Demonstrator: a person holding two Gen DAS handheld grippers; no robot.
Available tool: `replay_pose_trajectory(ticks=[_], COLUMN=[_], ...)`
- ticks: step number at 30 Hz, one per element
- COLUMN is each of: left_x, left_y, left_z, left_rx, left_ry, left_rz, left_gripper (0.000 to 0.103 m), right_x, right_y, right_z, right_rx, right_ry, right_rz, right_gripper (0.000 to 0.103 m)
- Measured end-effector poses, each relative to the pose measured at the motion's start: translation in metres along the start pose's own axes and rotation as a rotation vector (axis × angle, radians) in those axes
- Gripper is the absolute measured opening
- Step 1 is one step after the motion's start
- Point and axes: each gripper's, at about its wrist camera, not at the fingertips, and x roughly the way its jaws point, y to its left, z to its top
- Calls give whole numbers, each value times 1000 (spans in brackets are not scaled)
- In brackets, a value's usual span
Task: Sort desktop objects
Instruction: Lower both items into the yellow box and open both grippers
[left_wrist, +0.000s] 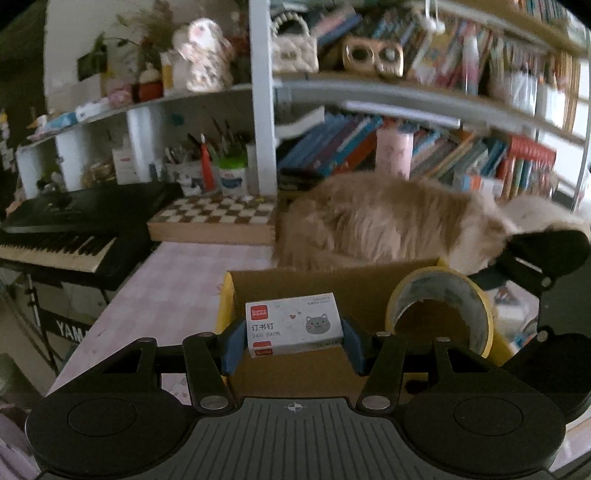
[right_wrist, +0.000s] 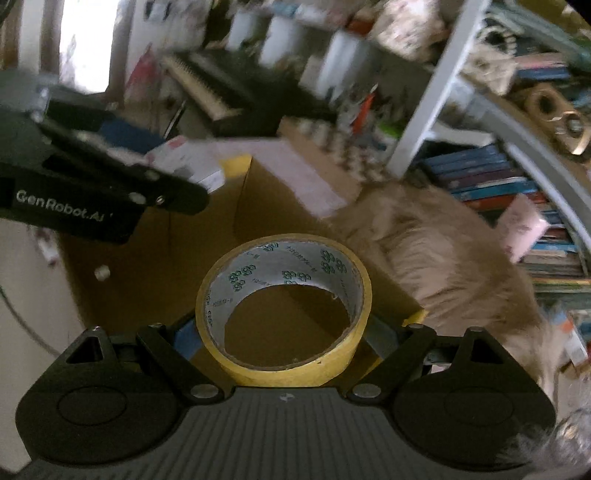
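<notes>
Partly hidden: tape roll (right_wrist: 284, 306) rim behind right tongs (right_wrist: 284, 332).

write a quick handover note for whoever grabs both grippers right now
Left gripper: shut on the small white staple box with the grey cat print, held above the open brown cardboard box with yellow edges.
Right gripper: shut on the yellow roll of tape, also above the cardboard box.
Done: both items picked up and brought over the box.
Left: lower and release each inside. Any remaining desktop items are not in view.
Caution: a fluffy tan cat lies right behind the box, so lower gently.
</notes>
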Motion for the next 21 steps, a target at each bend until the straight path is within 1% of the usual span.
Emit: replay_pose_trajectory(ticks=[5, 11, 15, 19, 21], left_x=[32, 51, 58, 59, 58], left_y=[-4, -4, -4, -7, -8], left_z=[-3, -7, -10, -11, -11], left_rx=[54, 71, 72, 81, 78], left_ry=[92, 173, 206, 212, 205], left_rz=[12, 11, 10, -2, -6], left_gripper=[54, 55, 55, 56, 59], right_x=[35, 58, 67, 68, 69], right_y=[-4, -5, -1, 1, 1], right_z=[-1, -4, -5, -4, -4], right_rx=[-101, -153, -184, -204, -208], right_ry=[97, 154, 175, 181, 183], right_rz=[34, 84, 96, 100, 101], right_gripper=[89, 89, 89, 89, 89])
